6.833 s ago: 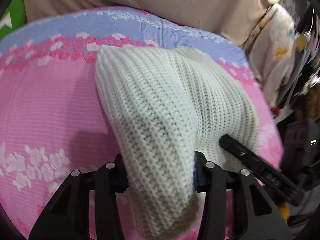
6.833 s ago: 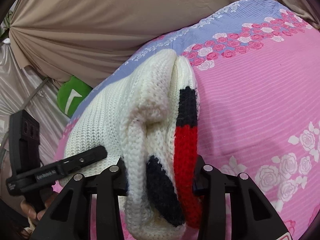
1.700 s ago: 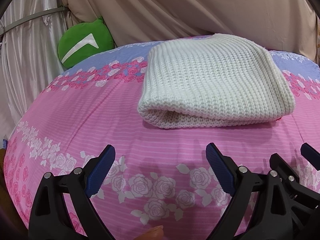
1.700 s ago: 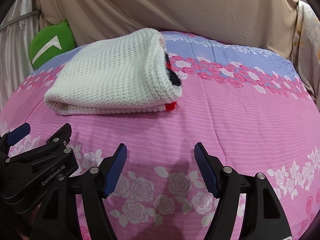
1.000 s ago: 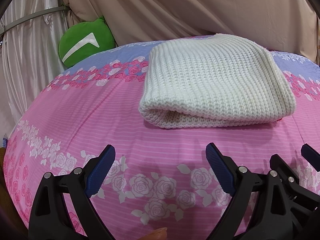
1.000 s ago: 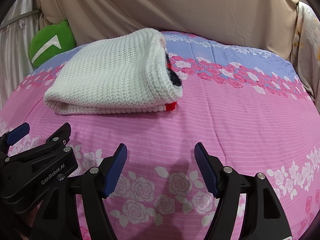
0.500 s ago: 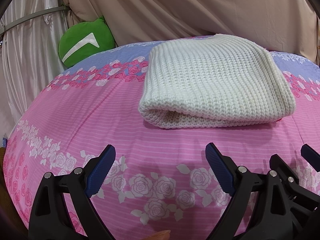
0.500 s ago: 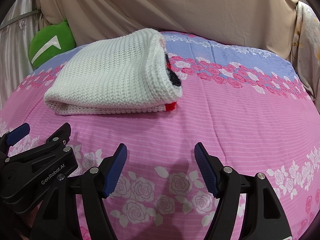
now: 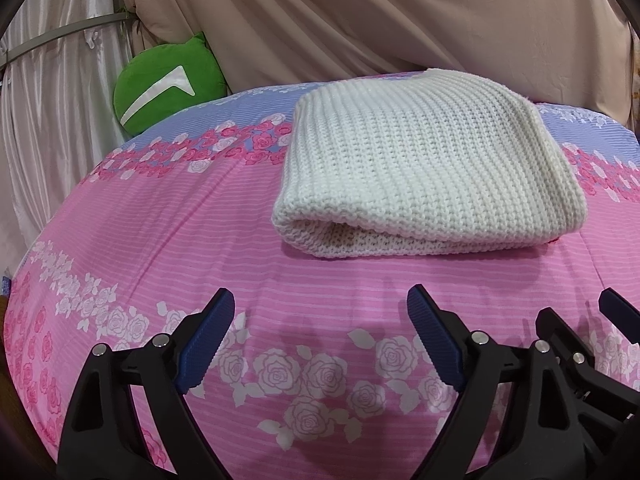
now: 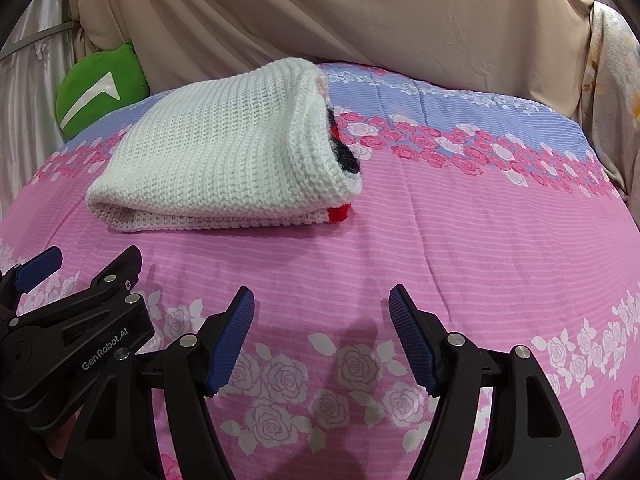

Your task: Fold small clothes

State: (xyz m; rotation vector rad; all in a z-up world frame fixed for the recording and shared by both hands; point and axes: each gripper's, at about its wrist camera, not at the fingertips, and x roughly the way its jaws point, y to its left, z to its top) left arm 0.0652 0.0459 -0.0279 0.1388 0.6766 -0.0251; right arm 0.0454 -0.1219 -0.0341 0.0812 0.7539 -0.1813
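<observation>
Left wrist view: the white knit sweater [image 9: 428, 160] lies folded in a thick bundle on the pink flowery bed cover [image 9: 160, 240], toward the far side of the bed, right of the middle. The left gripper [image 9: 320, 336] sits on the near side, well apart from the sweater, and points down at the cover. Its jaws are closing a little, but they are wide apart and nothing is between them. At the far right of this view, part of the right gripper [image 9: 580, 344] shows just beside it. A green cushion [image 9: 168, 80] with a white mark leans at the far left, by the beige cloth [image 9: 400, 12] that hangs behind the bed. In the right wrist view the sweater [image 10: 224, 152] is at the far left, with bits of red and dark wool at its right end. The right gripper [image 10: 322, 332] stands wide apart and holds nothing, with only the rose print under it. The left gripper [image 10: 80, 276] shows at the near left. Much earlier, each gripper pinched the sweater and held it up off the bed. Now both have let go and the sweater rests flat. Since half a second ago the sweater and both grippers have kept their places.
</observation>
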